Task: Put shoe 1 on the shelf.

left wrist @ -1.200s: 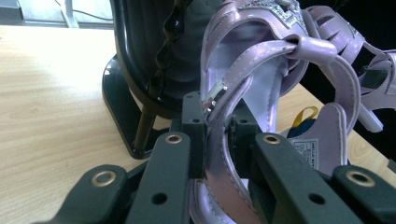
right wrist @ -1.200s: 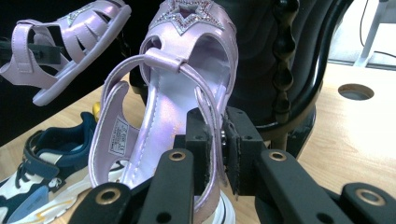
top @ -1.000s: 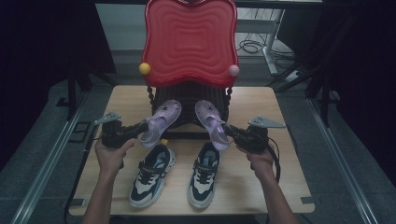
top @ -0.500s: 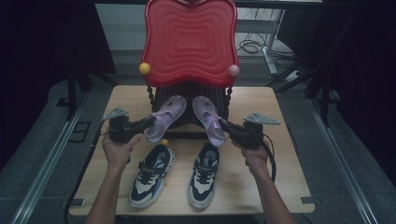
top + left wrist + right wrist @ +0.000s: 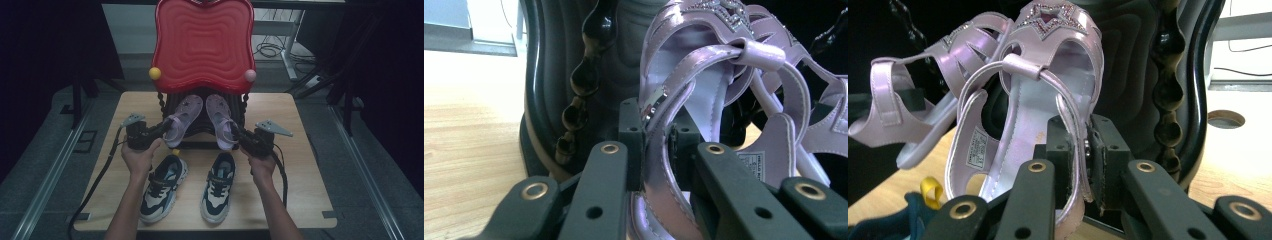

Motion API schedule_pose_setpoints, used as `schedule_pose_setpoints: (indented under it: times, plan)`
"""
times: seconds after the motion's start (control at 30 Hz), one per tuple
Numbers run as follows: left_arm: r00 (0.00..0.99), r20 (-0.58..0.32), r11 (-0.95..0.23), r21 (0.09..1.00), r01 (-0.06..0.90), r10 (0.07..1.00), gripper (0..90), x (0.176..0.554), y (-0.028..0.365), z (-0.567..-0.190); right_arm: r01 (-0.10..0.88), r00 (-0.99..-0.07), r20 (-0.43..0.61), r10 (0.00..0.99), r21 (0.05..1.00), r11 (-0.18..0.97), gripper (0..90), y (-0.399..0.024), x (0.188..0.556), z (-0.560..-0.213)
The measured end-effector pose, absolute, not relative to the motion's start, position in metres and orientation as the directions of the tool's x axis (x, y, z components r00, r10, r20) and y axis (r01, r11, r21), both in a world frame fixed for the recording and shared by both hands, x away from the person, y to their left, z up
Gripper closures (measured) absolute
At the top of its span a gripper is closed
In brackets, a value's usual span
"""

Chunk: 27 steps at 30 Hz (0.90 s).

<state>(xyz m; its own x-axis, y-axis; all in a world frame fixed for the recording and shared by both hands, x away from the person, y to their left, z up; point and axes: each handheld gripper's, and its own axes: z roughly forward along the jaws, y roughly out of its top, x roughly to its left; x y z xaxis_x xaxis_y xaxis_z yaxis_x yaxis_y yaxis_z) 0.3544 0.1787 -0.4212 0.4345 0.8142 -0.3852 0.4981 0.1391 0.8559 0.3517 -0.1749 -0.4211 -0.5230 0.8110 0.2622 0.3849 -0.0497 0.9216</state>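
Two lilac sandals are held side by side with their toes under the red rack. My left gripper (image 5: 161, 131) (image 5: 656, 131) is shut on the heel strap of the left sandal (image 5: 181, 120) (image 5: 704, 75). On the other side, my right gripper (image 5: 239, 137) (image 5: 1082, 145) is shut on the side strap of the right sandal (image 5: 220, 117) (image 5: 1043, 85). In the left gripper view the second sandal (image 5: 819, 125) shows at the right; in the right gripper view the other sandal (image 5: 923, 100) shows at the left.
A red wavy-topped rack (image 5: 204, 45) with black beaded posts (image 5: 579, 90) (image 5: 1168, 85) stands at the table's back. A pair of dark blue and white sneakers (image 5: 162, 185) (image 5: 218, 185) lies near the front of the wooden table (image 5: 305, 170). Cables trail from both grippers.
Both hands moved forward and inward, carrying the sandals deeper under the red rack. The sneakers have not moved.
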Motion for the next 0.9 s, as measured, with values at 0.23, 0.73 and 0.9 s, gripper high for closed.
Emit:
schedule_pose_setpoints:
  times: [0.23, 0.73, 0.9]
  plan:
    - [0.401, -0.424, 0.207, 0.852, 0.481, 0.812, 80.4, 0.354, 0.172, -0.422, 0.374, -0.489, 0.301, 0.819, 0.920, -0.114, 79.3, -0.166, 0.352, -0.425]
    - [0.357, -0.508, 0.324, 0.825, 0.463, 0.784, 80.3, 0.358, 0.162, -0.429, 0.371, -0.427, 0.391, 0.815, 0.898, -0.236, 79.1, -0.157, 0.356, -0.432]
    - [0.339, -0.522, 0.351, 0.820, 0.453, 0.782, 80.3, 0.362, 0.160, -0.432, 0.361, -0.404, 0.405, 0.820, 0.894, -0.264, 79.0, -0.155, 0.360, -0.434]
